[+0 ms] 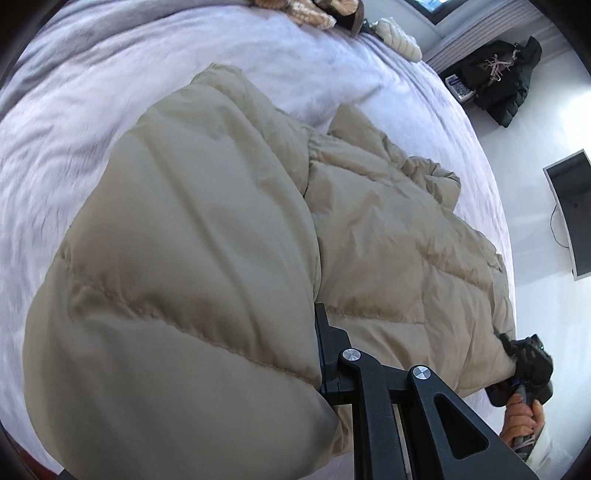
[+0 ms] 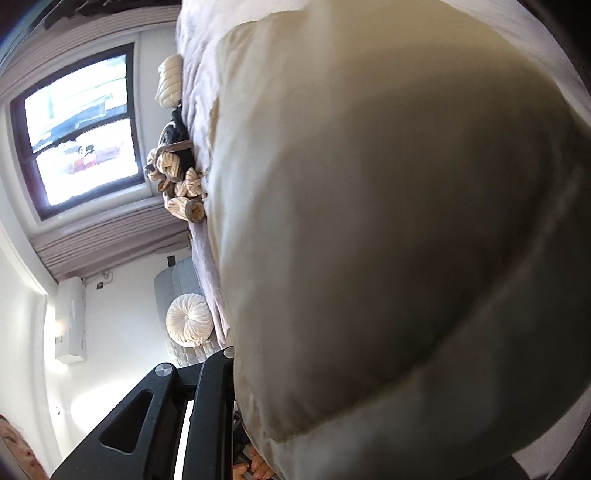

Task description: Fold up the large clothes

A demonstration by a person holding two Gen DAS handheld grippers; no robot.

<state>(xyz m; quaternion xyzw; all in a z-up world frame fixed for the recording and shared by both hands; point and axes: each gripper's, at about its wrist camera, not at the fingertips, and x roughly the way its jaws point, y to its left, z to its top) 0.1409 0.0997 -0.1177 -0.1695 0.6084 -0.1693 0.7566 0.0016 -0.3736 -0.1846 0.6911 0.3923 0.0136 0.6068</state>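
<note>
A beige puffer jacket (image 1: 388, 236) lies on a bed with a lavender cover (image 1: 74, 140). Its near part (image 1: 177, 258) is lifted and bulges toward the left wrist camera. My left gripper (image 1: 314, 332) is shut on a fold of this lifted part; one black finger (image 1: 325, 354) shows and the other is hidden under the fabric. At the jacket's lower right edge, my right gripper (image 1: 517, 354), in a person's hand (image 1: 524, 417), is clamped on the hem. In the right wrist view the raised jacket (image 2: 388, 240) fills most of the picture, and my right gripper (image 2: 240, 362) pinches its edge with one finger (image 2: 218, 373) showing.
Knotted cream cushions (image 1: 317, 11) and a ribbed cream pillow (image 1: 400, 35) sit at the bed's far end. A black bag (image 1: 495, 77) lies on the white floor, and a dark screen (image 1: 572, 210) stands at the right. A window (image 2: 81, 129) and a round white cushion (image 2: 189, 319) are beyond the bed.
</note>
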